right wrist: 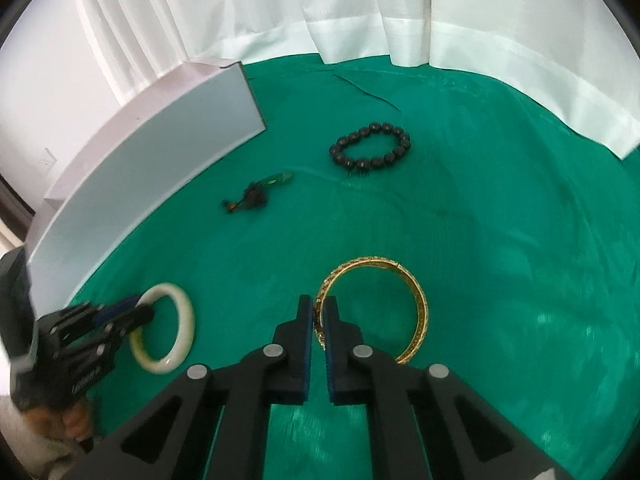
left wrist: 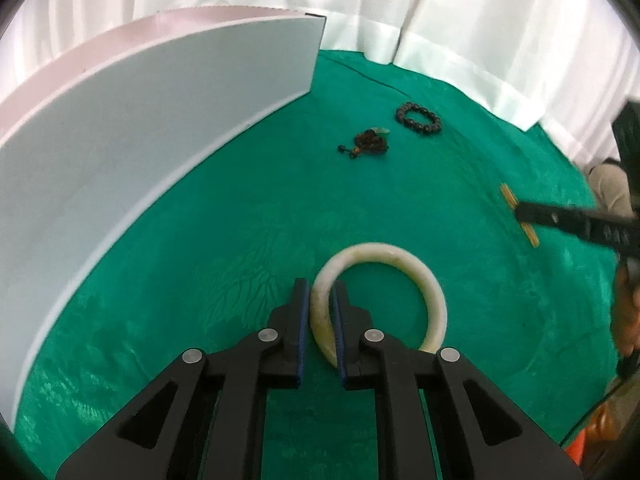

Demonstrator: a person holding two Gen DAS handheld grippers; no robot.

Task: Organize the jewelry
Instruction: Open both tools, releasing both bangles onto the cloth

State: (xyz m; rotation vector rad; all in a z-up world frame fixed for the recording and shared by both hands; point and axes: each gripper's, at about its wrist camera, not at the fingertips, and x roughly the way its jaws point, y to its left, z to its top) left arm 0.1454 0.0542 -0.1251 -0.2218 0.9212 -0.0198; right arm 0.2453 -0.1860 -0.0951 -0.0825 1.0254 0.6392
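On the green cloth (right wrist: 500,200), beside the white box (right wrist: 160,152), the left gripper (left wrist: 320,312) angles steeply down, its jaws clamped on the near rim of the cream bangle (left wrist: 416,276). Rightward, the right gripper (right wrist: 319,320) tilts down likewise, pinched closed on the gold bangle (right wrist: 416,300). Beyond lie a tasselled charm (right wrist: 256,194) and dark bead bracelet (right wrist: 370,146).
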